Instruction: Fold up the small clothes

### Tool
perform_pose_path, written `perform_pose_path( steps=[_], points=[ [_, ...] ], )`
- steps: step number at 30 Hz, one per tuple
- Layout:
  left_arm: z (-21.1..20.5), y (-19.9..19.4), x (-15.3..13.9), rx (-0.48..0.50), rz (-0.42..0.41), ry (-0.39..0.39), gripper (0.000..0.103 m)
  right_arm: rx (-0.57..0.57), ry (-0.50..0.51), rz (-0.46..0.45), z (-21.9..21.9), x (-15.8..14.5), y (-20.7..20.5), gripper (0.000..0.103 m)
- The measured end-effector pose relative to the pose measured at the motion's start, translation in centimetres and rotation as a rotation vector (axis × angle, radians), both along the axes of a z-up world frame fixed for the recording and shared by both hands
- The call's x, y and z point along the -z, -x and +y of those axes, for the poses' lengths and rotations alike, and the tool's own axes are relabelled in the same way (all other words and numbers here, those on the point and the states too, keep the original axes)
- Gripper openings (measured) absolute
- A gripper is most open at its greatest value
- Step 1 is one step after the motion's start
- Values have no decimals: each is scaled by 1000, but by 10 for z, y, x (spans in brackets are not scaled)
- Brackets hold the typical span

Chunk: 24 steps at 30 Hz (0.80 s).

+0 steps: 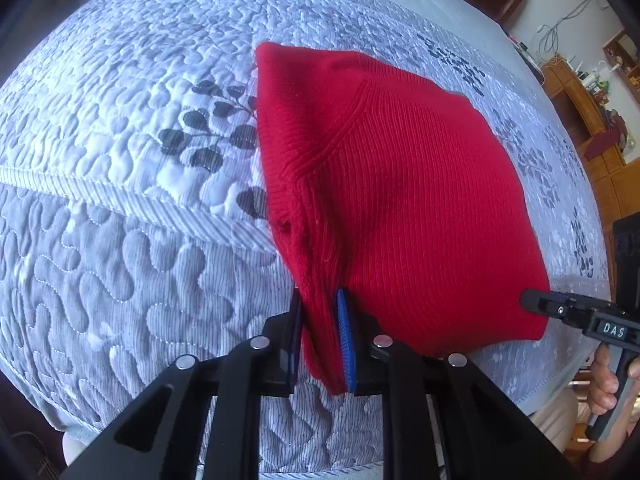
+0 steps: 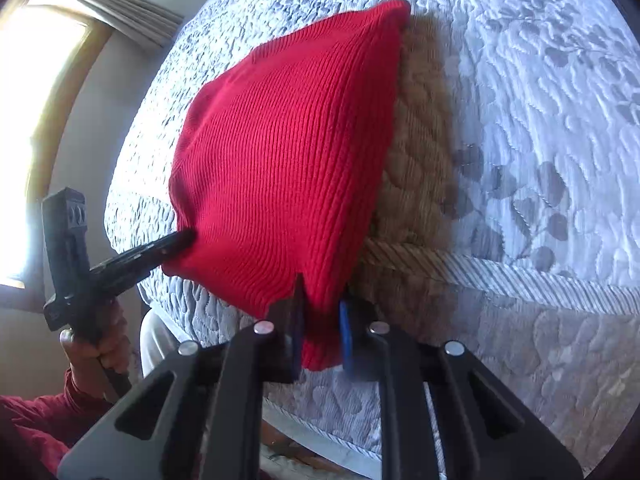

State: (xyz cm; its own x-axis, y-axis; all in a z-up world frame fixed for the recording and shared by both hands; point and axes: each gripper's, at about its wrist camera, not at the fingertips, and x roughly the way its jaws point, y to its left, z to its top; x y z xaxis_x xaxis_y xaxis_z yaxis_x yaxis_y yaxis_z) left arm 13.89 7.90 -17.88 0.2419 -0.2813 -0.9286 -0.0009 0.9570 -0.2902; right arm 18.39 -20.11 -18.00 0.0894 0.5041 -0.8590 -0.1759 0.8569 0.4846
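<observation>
Holding red knit garment (image 1: 400,200) by its near edge over the bed (image 1: 120,160): my left gripper (image 1: 320,340) & right gripper (image 2: 322,336) each clamped on a corner. Approx. mid-fold; final fold, laying flat and smoothing remain, I judge.

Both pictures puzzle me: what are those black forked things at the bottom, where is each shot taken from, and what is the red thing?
No robot here: a person holds a hand-held gripper in each hand, each with a camera looking along its fingers. One picture is from the left gripper, the other from the right gripper. Each also shows the other gripper at its edge. A red knitted garment lies on a quilted bedspread. Both grippers are shut on its near edge.
</observation>
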Motion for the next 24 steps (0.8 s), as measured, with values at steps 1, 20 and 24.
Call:
perform_pose_path(
  steps=[1, 20, 24],
  points=[
    [-2, 2, 2, 11, -6, -11, 17, -3, 21, 11, 2, 7, -2, 12],
    [-1, -24, -2, 29, -3, -32, 57, 3, 38, -47, -6, -10, -28, 37],
    [10, -39, -4, 8, -4, -13, 62, 3, 54, -76, -8, -16, -40, 43]
  ],
)
